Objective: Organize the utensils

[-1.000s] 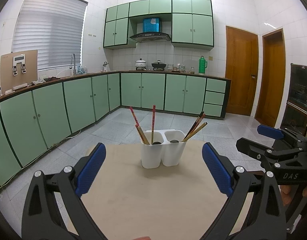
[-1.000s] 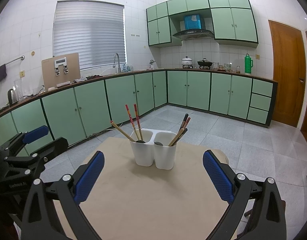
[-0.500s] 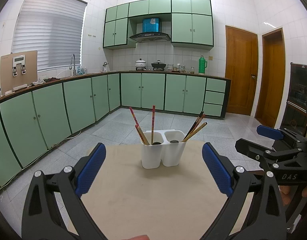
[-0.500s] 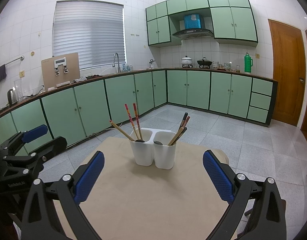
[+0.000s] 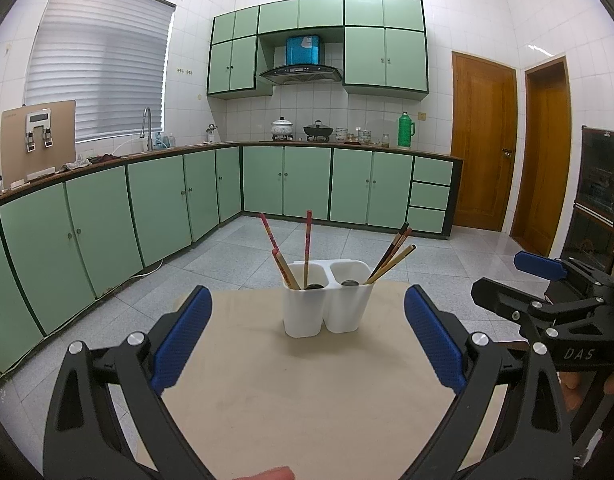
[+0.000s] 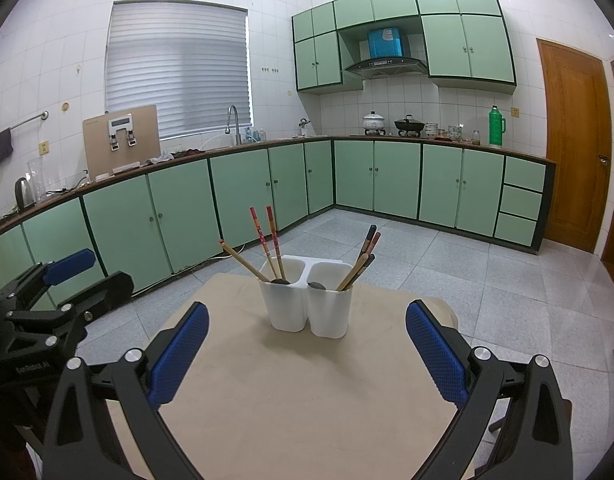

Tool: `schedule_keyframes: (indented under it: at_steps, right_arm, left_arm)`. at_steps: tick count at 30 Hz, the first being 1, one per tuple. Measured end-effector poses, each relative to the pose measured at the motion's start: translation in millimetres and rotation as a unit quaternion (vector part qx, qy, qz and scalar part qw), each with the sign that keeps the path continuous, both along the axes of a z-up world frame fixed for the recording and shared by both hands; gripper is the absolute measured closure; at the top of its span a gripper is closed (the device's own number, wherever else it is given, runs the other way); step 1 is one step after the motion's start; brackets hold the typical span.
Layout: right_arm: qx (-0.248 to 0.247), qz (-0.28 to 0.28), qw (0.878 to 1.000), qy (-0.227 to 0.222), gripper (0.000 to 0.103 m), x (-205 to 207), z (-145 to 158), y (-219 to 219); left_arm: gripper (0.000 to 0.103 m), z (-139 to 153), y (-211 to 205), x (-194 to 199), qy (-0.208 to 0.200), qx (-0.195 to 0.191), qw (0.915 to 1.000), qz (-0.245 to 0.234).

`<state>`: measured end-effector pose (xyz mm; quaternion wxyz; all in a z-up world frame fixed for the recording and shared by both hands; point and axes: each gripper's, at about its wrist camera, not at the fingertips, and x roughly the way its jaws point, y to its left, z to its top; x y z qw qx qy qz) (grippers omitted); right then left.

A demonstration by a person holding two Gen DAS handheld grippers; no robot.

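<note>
A white two-cup utensil holder (image 5: pixel 327 300) (image 6: pixel 307 304) stands upright at the far side of a beige table (image 5: pixel 299 392) (image 6: pixel 299 400). Its left cup holds red and tan chopsticks (image 5: pixel 307 248) (image 6: pixel 269 240); its right cup holds dark and tan chopsticks (image 5: pixel 391 258) (image 6: pixel 361 258). A dark utensil end shows in each cup. My left gripper (image 5: pixel 307 336) is open and empty, short of the holder. My right gripper (image 6: pixel 307 348) is open and empty too. Each gripper shows at the side of the other's view (image 5: pixel 547 292) (image 6: pixel 51 292).
The table stands on a grey tiled floor (image 6: pixel 487 276). Green cabinets (image 5: pixel 287 184) with a cluttered counter line the far walls. Wooden doors (image 5: pixel 483 152) are at the right. A dark cabinet (image 5: pixel 595 200) stands near the table's right side.
</note>
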<state>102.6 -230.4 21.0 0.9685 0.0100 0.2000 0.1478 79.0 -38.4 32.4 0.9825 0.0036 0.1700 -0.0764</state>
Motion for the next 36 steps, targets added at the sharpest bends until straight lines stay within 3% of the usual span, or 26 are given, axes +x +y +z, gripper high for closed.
schedule_keyframes:
  at_steps: [36]
  right_arm:
    - [0.0, -0.003, 1.0, 0.004, 0.006, 2.6, -7.4, -2.4]
  left_arm:
    - [0.009, -4.0, -1.2, 1.2, 0.006, -0.007, 1.0, 0.0]
